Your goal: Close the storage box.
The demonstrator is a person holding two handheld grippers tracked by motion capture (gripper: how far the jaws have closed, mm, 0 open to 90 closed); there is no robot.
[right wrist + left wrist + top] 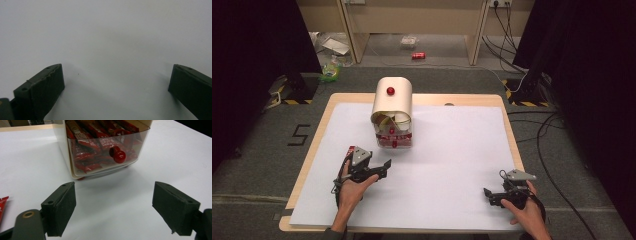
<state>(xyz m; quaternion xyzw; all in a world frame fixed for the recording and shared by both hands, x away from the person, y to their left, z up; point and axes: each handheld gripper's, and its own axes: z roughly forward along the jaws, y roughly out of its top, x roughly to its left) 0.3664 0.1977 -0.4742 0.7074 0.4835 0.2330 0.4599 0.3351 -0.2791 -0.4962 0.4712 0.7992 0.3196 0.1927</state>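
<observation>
Bright overhead light on the white table sheet [452, 165], dark room edges, soft shadows, right gripper view hazy and blurred

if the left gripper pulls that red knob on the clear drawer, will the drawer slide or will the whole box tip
The drawer looks packed with red sachets, so it probably carries some weight and may drag. The box is tall on a narrow base, on smooth white sheet, so it could skid or tilt forward. The round knob looks glossy, perhaps slippery.
</observation>
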